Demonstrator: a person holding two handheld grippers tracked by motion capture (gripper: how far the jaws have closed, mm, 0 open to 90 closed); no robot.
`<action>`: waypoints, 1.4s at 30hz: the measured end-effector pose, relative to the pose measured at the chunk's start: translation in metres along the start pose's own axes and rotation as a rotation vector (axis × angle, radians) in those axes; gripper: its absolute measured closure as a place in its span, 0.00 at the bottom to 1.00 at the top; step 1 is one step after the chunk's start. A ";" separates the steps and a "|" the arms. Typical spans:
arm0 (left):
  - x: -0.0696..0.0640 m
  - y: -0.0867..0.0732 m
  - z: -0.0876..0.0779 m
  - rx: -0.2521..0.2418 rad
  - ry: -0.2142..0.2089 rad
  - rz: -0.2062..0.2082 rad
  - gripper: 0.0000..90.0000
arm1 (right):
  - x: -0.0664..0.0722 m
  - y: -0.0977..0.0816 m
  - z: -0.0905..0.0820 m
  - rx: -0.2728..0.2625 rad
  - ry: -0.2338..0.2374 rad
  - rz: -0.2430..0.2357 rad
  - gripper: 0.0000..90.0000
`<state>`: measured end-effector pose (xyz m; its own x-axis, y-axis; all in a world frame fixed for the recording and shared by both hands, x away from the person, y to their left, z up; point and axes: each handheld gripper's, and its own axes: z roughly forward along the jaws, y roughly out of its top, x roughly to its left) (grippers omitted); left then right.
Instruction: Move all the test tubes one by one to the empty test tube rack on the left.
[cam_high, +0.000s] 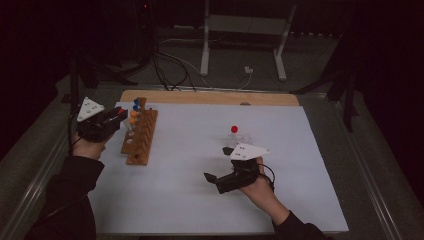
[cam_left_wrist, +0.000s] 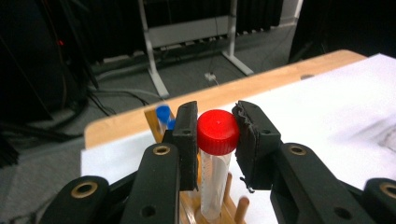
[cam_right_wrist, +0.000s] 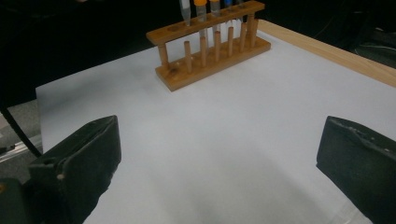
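The left gripper (cam_left_wrist: 214, 140) clamps the red-capped clear plastic tube (cam_left_wrist: 215, 158) above the wooden rack (cam_high: 140, 136) at the worktop's far left; misaligned, it could jam (right gripper (cam_right_wrist: 219, 168) gapes idle).

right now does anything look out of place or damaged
One red-capped tube stands alone mid-sheet near the right gripper, away from the wooden rack. The pad on one of the left gripper's fingers looks ragged at its edge.

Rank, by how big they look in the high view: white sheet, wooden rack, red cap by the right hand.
1. white sheet
2. wooden rack
3. red cap, clearly the smallest.
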<state>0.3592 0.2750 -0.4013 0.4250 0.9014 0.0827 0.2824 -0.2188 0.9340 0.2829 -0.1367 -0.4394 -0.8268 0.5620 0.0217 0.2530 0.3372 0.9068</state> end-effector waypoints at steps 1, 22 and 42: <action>0.000 -0.002 0.001 0.007 0.002 0.003 0.80 | 0.000 0.000 0.000 -0.003 0.003 0.001 0.00; -0.005 -0.033 0.025 0.127 0.000 -0.004 0.80 | -0.002 0.000 0.000 0.008 0.010 0.012 0.00; -0.019 -0.033 0.009 0.114 -0.047 -0.037 0.31 | -0.010 0.004 -0.008 -0.004 -0.018 0.013 0.00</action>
<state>0.3493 0.2615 -0.4365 0.4511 0.8920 0.0297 0.3938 -0.2288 0.8903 0.2880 -0.1471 -0.4325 -0.8143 0.5799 0.0254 0.2610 0.3267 0.9084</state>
